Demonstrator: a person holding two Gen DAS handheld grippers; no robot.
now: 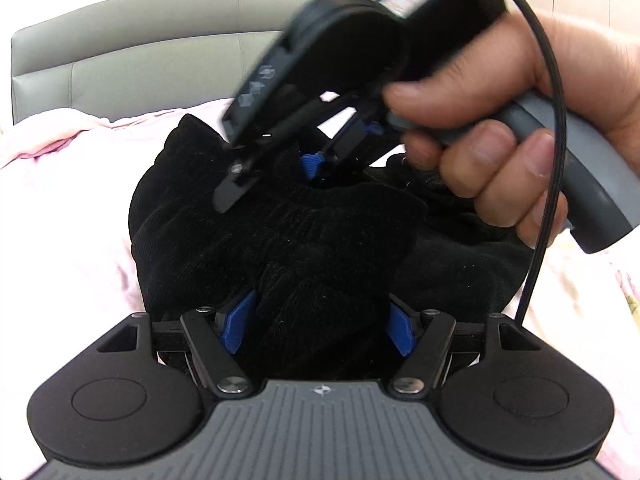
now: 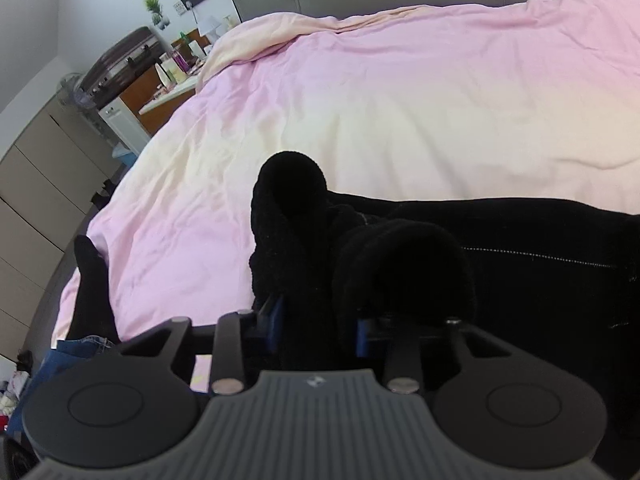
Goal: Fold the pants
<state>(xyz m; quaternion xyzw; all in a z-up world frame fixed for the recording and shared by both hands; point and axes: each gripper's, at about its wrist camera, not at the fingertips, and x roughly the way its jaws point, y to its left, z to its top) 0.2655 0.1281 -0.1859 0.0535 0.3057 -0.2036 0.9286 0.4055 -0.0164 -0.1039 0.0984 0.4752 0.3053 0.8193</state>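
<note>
Black pants [image 1: 304, 256] clamped; right hand-held gripper [image 1: 320, 164] tilted down.

Left gripper [image 1: 316, 320]: matte black body with a grey ribbed centre plate bearing a small diamond logo, two round black discs at the sides, silver screws on black linkage arms, and blue finger pads [image 1: 240, 322]. Right gripper [image 2: 318, 330] looks the same. A bare-skinned right hand [image 1: 516, 120] wraps a grey handle; a black cable [image 1: 554, 120] runs alongside.
</note>
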